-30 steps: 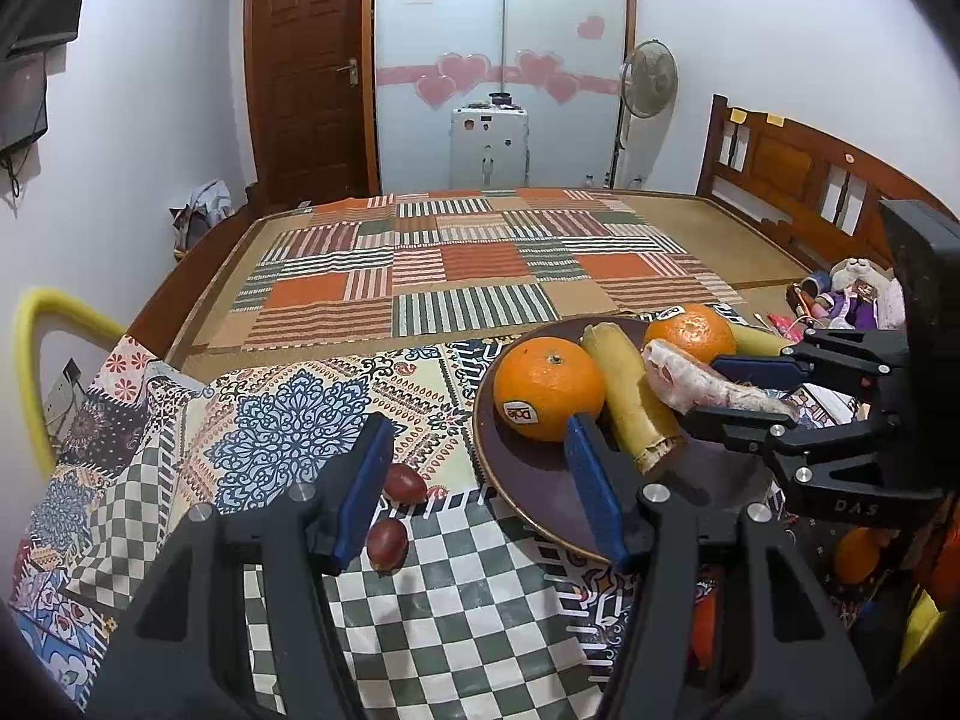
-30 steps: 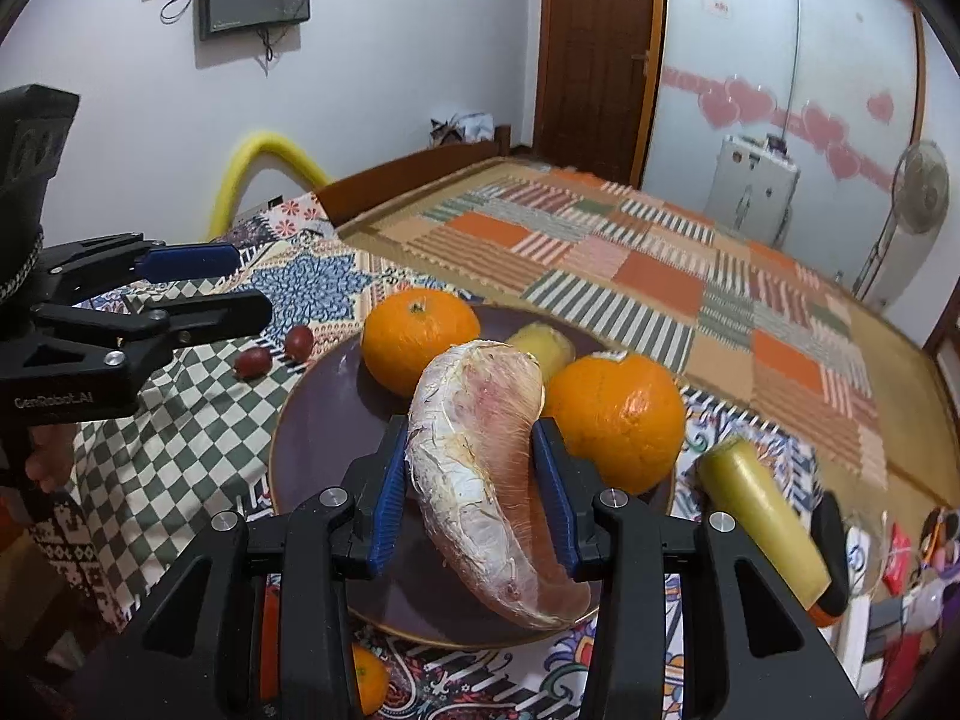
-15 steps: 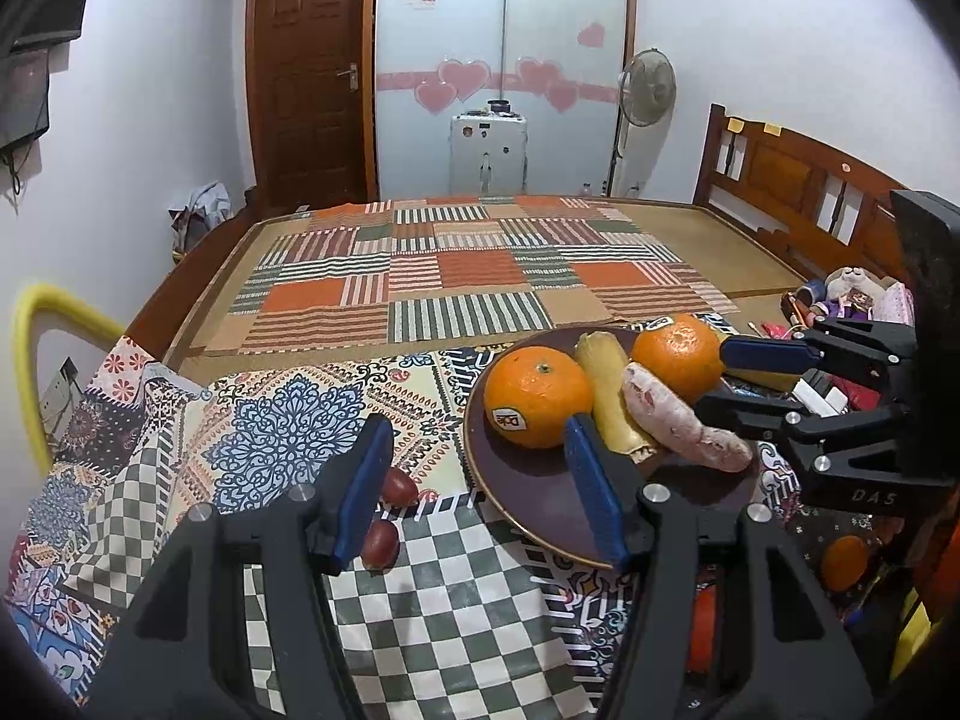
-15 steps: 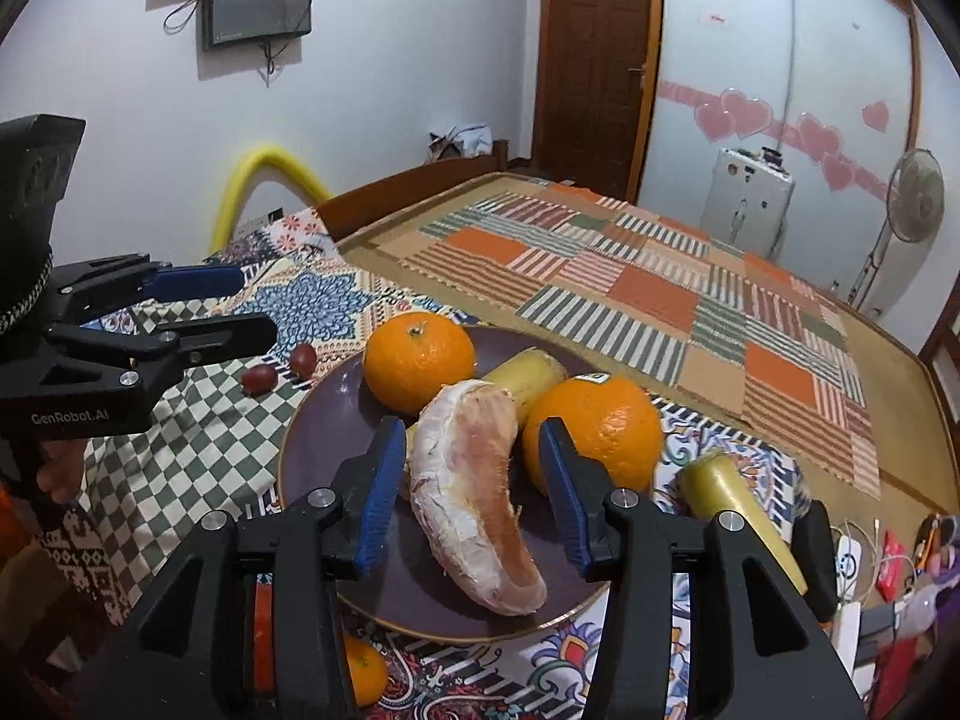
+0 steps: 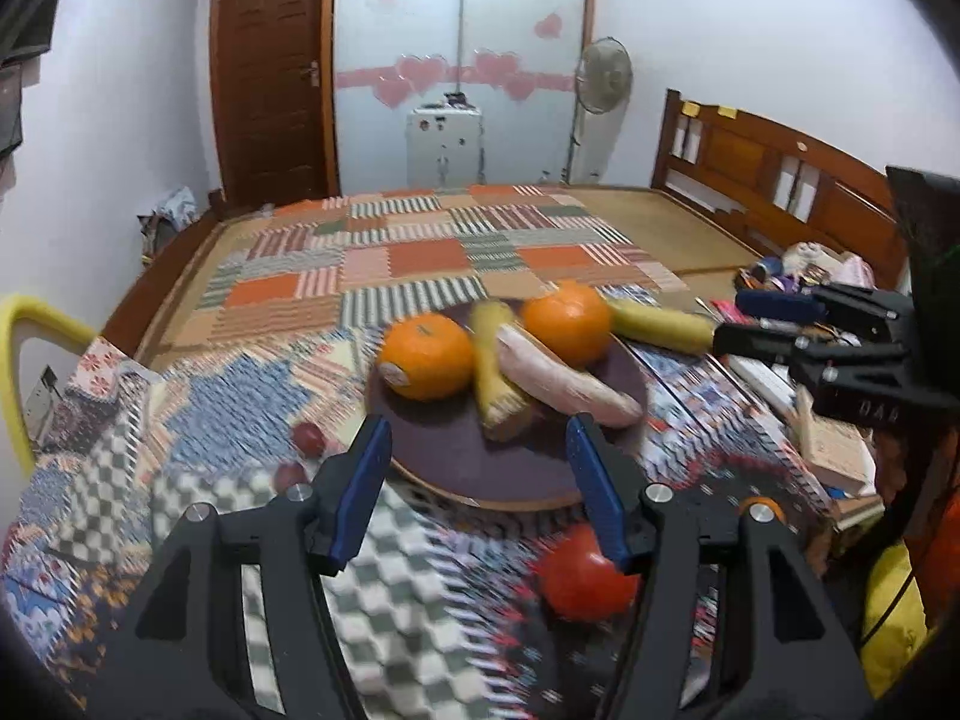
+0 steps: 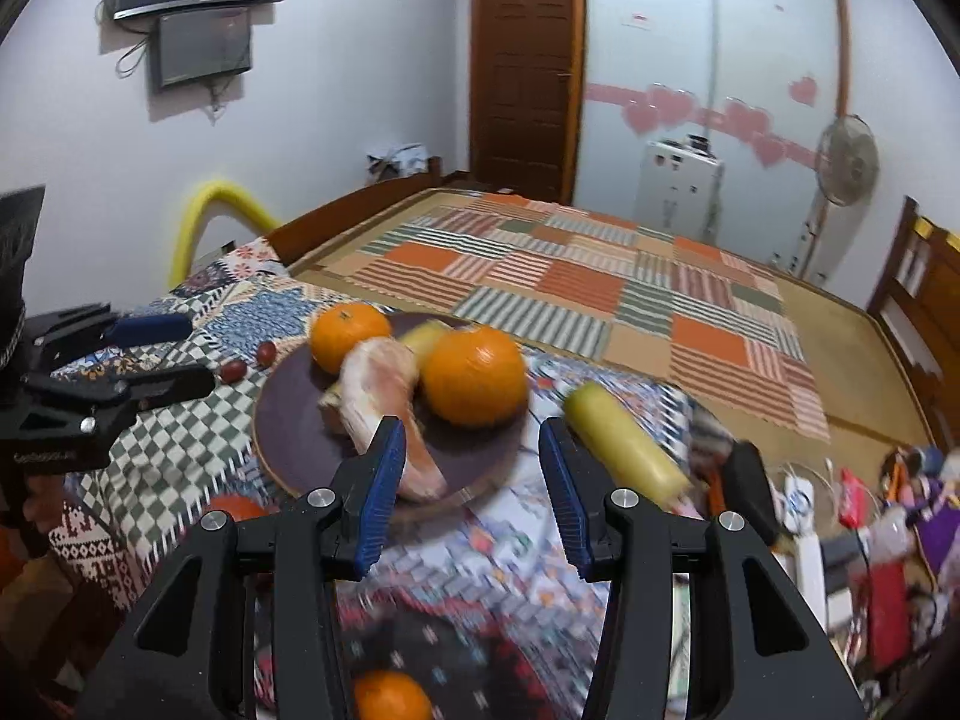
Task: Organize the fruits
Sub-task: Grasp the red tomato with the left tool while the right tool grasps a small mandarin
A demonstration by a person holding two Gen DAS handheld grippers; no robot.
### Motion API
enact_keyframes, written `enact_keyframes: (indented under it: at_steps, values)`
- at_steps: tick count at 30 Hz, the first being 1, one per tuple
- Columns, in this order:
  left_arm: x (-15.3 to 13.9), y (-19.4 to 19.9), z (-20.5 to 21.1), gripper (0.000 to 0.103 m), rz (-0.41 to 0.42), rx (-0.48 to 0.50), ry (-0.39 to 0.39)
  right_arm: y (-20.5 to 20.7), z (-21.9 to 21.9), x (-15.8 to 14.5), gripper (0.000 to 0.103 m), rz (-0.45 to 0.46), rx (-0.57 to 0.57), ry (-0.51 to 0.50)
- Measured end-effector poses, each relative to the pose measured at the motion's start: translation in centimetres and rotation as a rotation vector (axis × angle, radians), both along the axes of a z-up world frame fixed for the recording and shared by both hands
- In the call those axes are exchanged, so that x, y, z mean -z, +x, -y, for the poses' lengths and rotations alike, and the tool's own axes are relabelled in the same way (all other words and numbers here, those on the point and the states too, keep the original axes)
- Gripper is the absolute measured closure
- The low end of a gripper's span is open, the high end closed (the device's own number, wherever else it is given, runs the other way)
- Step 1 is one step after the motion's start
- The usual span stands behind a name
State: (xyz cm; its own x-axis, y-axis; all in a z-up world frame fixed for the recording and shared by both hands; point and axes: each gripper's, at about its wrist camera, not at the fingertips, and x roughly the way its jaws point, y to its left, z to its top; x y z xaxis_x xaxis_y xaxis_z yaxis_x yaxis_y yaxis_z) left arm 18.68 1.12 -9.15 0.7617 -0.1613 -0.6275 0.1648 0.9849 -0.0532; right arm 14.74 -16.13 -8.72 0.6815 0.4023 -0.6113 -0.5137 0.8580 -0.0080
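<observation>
The peeled pink pomelo segment (image 6: 384, 396) lies on the round dark-purple plate (image 6: 288, 420), leaning against the yellow banana piece (image 5: 495, 372) and flanked by two oranges (image 5: 427, 355). A second ago it sat clamped in the right hand-held gripper (image 6: 465, 468); now that gripper's blue pads stand apart with nothing between them, having just opened, and it has pulled back from the plate. So the segment counts as delivered. The left hand-held gripper (image 5: 477, 474) is also drawn back, jaws apart and empty, over the patterned cloth on the bench (image 5: 198, 396). Off the plate remain a second yellow banana piece (image 6: 624, 450), two small red grapes (image 5: 300, 456), a red tomato-like fruit (image 5: 585, 579) and a small orange (image 6: 390, 696) at the near edge, so there is likely more gathering to do.
</observation>
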Motion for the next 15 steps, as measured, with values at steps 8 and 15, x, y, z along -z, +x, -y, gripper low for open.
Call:
enact_keyframes:
  at_steps: [8, 15]
  values:
    - [2.4, -2.5, 3.9, 0.04, -0.106, 0.054, 0.006, -4.2, 3.1, -0.4, 0.058, 0.002, 0.055, 0.019]
    - [5.2, -2.4, 4.8, 0.04, -0.176, 0.028, 0.015, -6.3, 4.3, 0.8, 0.053, -0.008, 0.073, 0.034]
